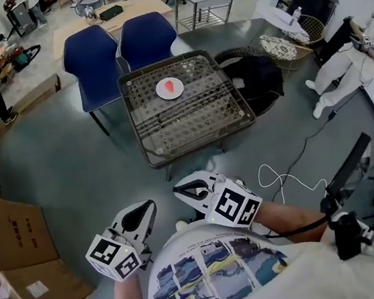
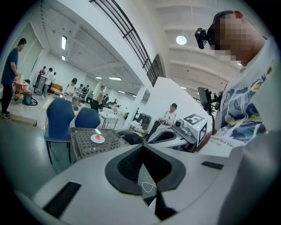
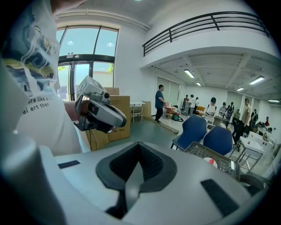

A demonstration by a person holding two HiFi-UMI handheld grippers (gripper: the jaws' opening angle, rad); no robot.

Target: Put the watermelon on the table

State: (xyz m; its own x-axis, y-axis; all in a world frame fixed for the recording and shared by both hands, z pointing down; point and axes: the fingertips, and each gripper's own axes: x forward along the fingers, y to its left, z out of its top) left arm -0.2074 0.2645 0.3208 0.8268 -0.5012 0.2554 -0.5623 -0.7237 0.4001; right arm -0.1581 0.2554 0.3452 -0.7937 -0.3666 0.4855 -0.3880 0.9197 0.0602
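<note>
Both my left tool (image 1: 147, 209) and right tool (image 1: 183, 193) are closed and empty; the watermelon (image 1: 170, 85) sits on a plate (image 1: 160, 93) on the far bench (image 1: 170, 130). Arriving closed, I'd likely shove it off.

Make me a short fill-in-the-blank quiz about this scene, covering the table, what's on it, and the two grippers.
1. The watermelon slice lies on a white ____ on the table.
2. Behind the table stand ____ blue chairs.
3. The left gripper and the right gripper are held close to the person's body, both with jaws ____ and nothing between them.

Missing words: plate; two; shut.
</note>
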